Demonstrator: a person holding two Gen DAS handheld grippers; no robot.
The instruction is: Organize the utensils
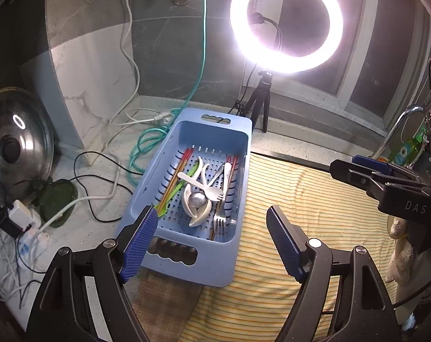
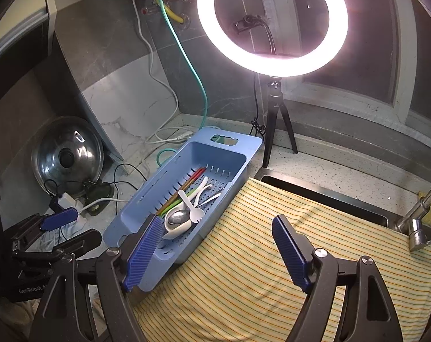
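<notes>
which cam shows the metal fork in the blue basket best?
Left wrist: the fork lies unhidden, tines toward the camera, by the basket's right wall. In the right wrist view that wall hides it.

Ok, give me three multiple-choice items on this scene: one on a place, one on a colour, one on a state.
1. Where do the utensils lie?
A. on the striped cloth
B. in the blue slotted plastic basket
C. in the sink

2. What colour is the striped cloth?
A. yellow
B. red
C. black

3. How do the left gripper jaws stand?
A. shut on a fork
B. shut empty
C. open, empty

Answers: 1 B, the metal fork and spoons lie inside it; 2 A, yellow with thin stripes; 3 C, the pads stand apart with nothing between.
</notes>
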